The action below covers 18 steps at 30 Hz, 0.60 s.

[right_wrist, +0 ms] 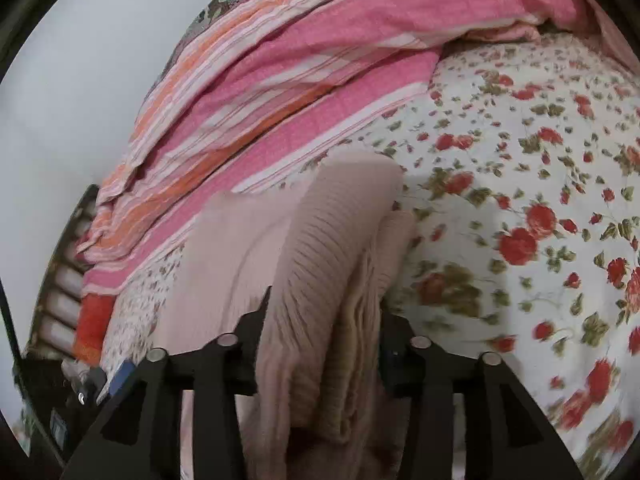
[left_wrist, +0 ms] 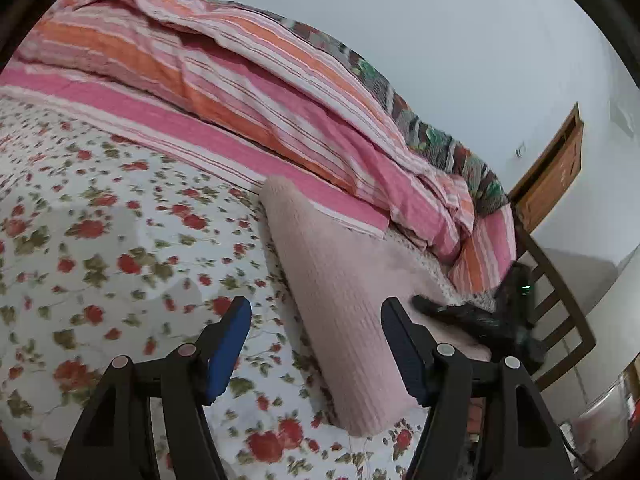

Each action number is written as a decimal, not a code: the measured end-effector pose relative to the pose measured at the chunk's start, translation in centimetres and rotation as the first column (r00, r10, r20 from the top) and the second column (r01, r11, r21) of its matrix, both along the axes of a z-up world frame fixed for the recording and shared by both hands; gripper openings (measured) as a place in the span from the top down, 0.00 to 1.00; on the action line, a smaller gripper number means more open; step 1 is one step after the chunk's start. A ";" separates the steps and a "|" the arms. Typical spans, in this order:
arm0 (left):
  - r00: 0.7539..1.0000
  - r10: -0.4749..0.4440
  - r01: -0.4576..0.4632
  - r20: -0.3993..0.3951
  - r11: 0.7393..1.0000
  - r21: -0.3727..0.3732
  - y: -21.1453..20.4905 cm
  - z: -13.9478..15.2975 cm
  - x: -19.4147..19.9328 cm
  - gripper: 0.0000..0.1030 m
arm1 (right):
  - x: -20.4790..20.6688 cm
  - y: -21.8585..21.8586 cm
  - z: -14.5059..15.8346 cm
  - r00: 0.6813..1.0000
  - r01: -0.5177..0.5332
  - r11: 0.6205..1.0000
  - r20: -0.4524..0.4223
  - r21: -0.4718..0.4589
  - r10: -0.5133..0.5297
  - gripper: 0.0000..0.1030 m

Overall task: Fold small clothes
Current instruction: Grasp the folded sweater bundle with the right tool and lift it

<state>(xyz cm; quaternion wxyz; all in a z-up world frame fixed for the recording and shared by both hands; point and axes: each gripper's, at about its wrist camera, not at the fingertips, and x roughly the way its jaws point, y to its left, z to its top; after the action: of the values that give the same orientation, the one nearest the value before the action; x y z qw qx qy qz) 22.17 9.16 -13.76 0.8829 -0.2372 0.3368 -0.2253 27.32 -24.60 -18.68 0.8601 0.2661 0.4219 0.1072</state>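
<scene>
The pink ribbed knit garment (left_wrist: 344,292) lies on the flower-print bedsheet (left_wrist: 100,248), already doubled into a long band whose far end reaches the striped pink-and-orange quilt (left_wrist: 248,92) piled along the wall side. The step in hand looks like a further fold. The right gripper (right_wrist: 324,320) has a thick bunch of the knit's layers between its fingers and the fabric fills the gap, so it appears to be grasping the garment — though the pads themselves are hidden by cloth, so how firmly they press I cannot tell. The left gripper (left_wrist: 316,344) stands released, its blue pads (left_wrist: 228,352) apart and bare, poised over the near end of the band with one finger on either side of the folded edge, not touching it as far as the left wrist view shows. The next move probably calls for the right hand to carry its bunch across and lay it squarely on the rest, while the left pins or takes the near corner so the layers do not slide. Open sheet spreads wide on the flowered side — good room to work. The quilt crowds the far end, and a wooden bed end (left_wrist: 560,312) with slats marks the mattress edge beyond the right gripper.
</scene>
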 end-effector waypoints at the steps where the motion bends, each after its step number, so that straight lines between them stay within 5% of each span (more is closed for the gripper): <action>1: 1.000 -0.004 0.004 -0.002 1.000 0.014 -0.6 -0.1 0.2 0.37 | -0.3 -0.4 0.4 1.000 -0.001 1.000 0.015 0.000 0.001 0.52; 8: 0.999 -0.045 0.047 -0.027 0.995 0.088 -4.5 -1.0 0.6 0.37 | -5.0 0.8 5.1 0.966 -0.071 0.954 0.220 -0.292 0.139 0.52; 13: 0.995 -0.104 0.101 0.004 0.976 0.191 -6.9 -1.2 -1.0 0.37 | -7.3 1.3 4.3 0.931 -0.121 0.949 0.297 -0.291 0.210 0.52; 18: 0.982 -0.181 0.156 0.053 0.937 0.311 -8.3 -0.8 -3.8 0.37 | -7.0 0.6 3.0 0.944 -0.175 0.956 0.237 -0.236 0.231 0.52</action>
<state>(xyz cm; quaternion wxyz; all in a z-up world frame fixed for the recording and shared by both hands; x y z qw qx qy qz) 18.42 0.81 -14.57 0.8993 -0.0587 0.3505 -0.2550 20.34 -24.04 -15.68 0.9158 0.1116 0.3388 0.1844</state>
